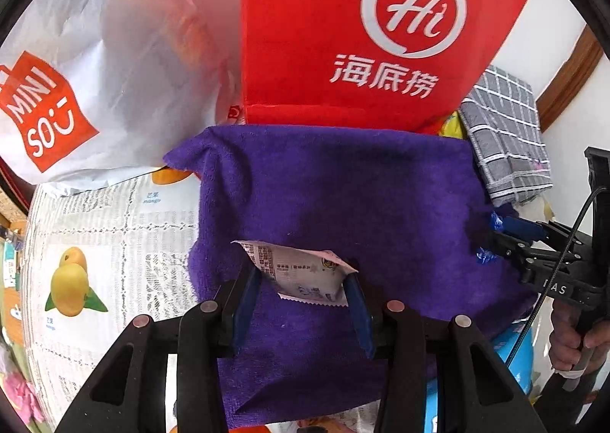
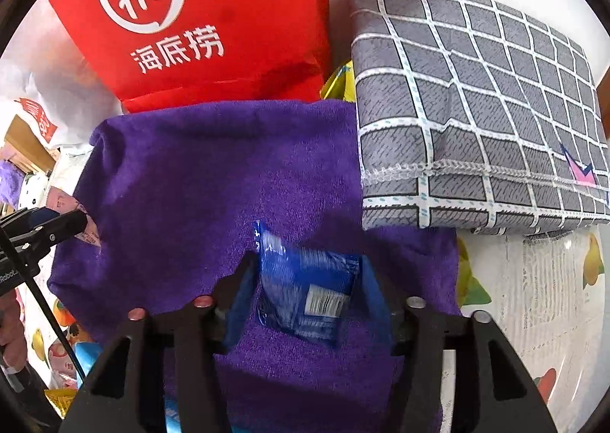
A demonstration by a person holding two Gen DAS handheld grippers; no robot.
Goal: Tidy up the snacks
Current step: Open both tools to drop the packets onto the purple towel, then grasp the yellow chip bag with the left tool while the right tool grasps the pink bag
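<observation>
Crinkly snack packets [image 1: 305, 272] on plush towel [image 1: 343, 185]

Two snack packets [image 1: 305, 272] [image 2: 305, 295] on towel [image 1: 343, 185], bag [image 1: 343, 32] behind.

Towel [image 1: 343, 196] open — bags (behind) [image 1: 343, 32] block.

White wall [image 1: 564, 5] behind, brown wooden trim [image 1: 568, 78] running diagonally along it. Worktop [image 1: 114, 227] covered in white lace-patterned cloth with mango prints. Daylight bright, even. Wooden furniture edge [image 2: 26, 147] at far left in right wrist view, detail unclear.
</observation>
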